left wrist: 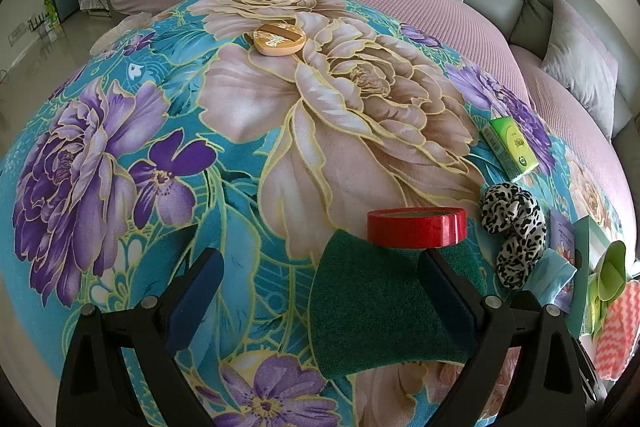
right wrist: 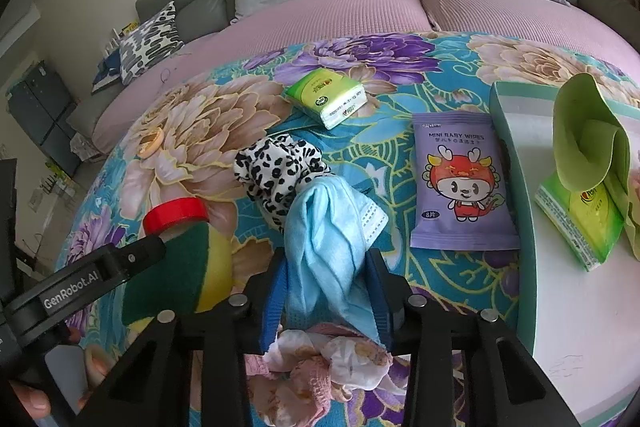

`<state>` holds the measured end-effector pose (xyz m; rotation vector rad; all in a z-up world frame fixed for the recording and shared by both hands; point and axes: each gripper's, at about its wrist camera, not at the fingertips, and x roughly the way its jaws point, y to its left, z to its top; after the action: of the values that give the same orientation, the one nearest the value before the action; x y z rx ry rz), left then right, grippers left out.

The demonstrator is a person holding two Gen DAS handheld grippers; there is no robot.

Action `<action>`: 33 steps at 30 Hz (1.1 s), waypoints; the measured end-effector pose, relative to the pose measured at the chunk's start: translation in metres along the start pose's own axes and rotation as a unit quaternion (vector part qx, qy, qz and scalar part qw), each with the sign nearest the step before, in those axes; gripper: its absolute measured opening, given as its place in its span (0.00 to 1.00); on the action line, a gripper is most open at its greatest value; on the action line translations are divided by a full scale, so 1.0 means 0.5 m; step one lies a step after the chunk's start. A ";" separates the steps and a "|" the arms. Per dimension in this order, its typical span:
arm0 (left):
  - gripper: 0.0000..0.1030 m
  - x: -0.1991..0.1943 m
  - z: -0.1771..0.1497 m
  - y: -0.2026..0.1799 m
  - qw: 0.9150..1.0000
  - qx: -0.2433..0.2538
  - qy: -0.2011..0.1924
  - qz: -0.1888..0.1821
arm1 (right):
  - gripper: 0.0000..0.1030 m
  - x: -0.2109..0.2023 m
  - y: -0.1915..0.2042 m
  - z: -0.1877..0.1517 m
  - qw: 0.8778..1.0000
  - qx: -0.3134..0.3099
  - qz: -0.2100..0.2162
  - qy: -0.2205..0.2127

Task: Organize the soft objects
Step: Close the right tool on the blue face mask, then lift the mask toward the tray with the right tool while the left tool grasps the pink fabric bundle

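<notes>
Right gripper point(right wrist: 326, 291): its blue pads pinched a bunched light-blue face mask point(right wrist: 326, 227), which stood up between them over the floral blanket point(right wrist: 192, 131).
Left gripper point(left wrist: 320, 279): spread wide, nothing held; one finger rested over a green scouring sponge point(left wrist: 360, 307).
Step in hand: judged a pick-up of the mask, bound for the white tray point(right wrist: 568, 291) on the right.
Doing it well: lift straight, keep the pinch low on the folds so the loose ear-loop edge does not drag.
Nearby: a leopard-print scrunchie point(right wrist: 280, 167) touching the mask, a pink floral cloth point(right wrist: 320, 359) below the jaws, baby wipes pack point(right wrist: 464, 187), red tape roll point(right wrist: 176, 213).
Obstacle: the scrunchie might snag and follow.
</notes>
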<state>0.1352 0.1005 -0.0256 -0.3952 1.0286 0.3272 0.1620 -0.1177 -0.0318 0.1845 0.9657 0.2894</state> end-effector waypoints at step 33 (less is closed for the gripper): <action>0.95 -0.007 -0.004 -0.009 1.000 0.010 -0.009 0.006 | 0.17 -0.048 -0.002 0.014 0.999 -0.004 0.032 -0.038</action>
<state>0.1339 0.0954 -0.0230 -0.3677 1.0157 0.3319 0.1550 -0.1264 -0.0097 0.2170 0.8833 0.3422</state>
